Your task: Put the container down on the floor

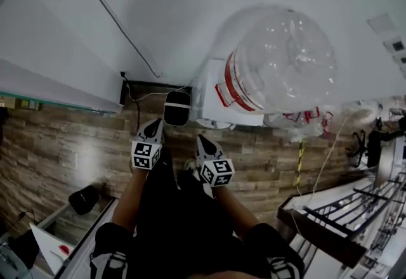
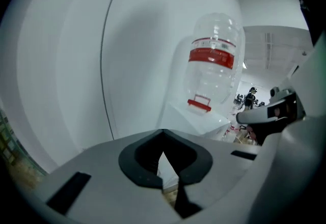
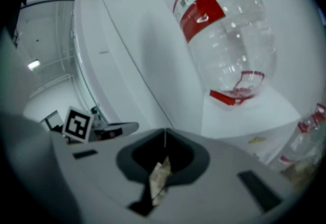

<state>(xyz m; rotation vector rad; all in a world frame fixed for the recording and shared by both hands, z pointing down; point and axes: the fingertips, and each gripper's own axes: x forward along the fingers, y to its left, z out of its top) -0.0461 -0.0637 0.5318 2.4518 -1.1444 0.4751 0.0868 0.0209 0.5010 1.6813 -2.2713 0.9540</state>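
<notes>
The container (image 1: pixel 279 62) is a large clear water jug with a red band, standing upside down on a white dispenser (image 1: pixel 212 103) against the wall. It also shows in the left gripper view as the jug (image 2: pixel 214 60) and in the right gripper view as the jug (image 3: pixel 224 29), ahead of and above both sets of jaws. My left gripper (image 1: pixel 154 124) (image 2: pixel 163 134) and right gripper (image 1: pixel 203 140) (image 3: pixel 164 136) are held side by side in front of me, short of the dispenser. Both are shut with nothing between the tips.
A black cable (image 1: pixel 114 14) runs down the white wall to a plug. A small black-and-white device (image 1: pixel 177 108) sits on the wooden floor (image 1: pixel 76 138). More clear bottles (image 1: pixel 304 120) lie right of the dispenser. A metal rack (image 1: pixel 342 214) stands at the right.
</notes>
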